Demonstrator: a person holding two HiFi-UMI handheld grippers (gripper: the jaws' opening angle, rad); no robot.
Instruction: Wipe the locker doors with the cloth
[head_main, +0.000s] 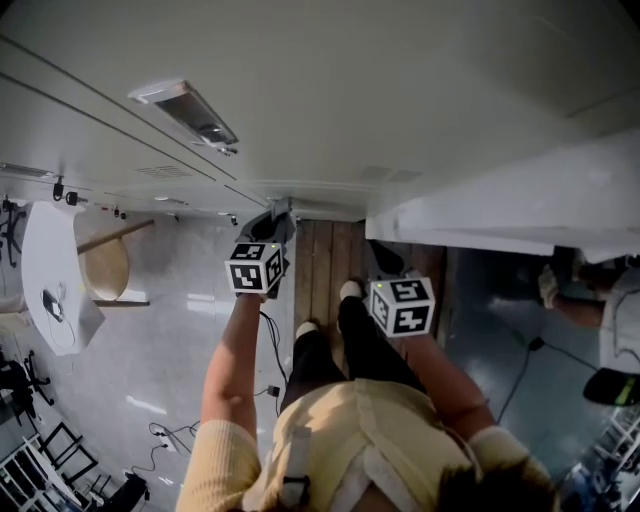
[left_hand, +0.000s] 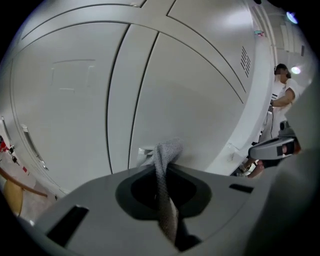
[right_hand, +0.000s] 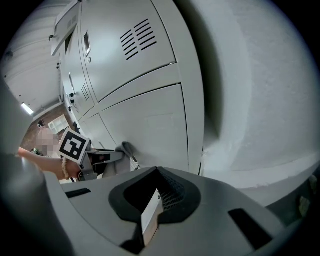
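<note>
Grey cloth (left_hand: 168, 152) is clamped between the jaws of the left hand-held gripper (left_hand: 165, 172) and seems to be pressed against a white locker door (left_hand: 192, 100). Beside it, the right hand-held gripper (right_hand: 152, 216) is held with jaws together, nothing between them.

The cloth (left_hand: 167, 167) is grey with a tiny net pattern, the locker doors (left_hand: 195, 95) are pale grey, the left tool (left_hand: 169, 215) and right tool (right_hand: 150, 220) are grey with black-and-white squares, and the person's top (head_main: 340, 440) is soft yellow.
</note>
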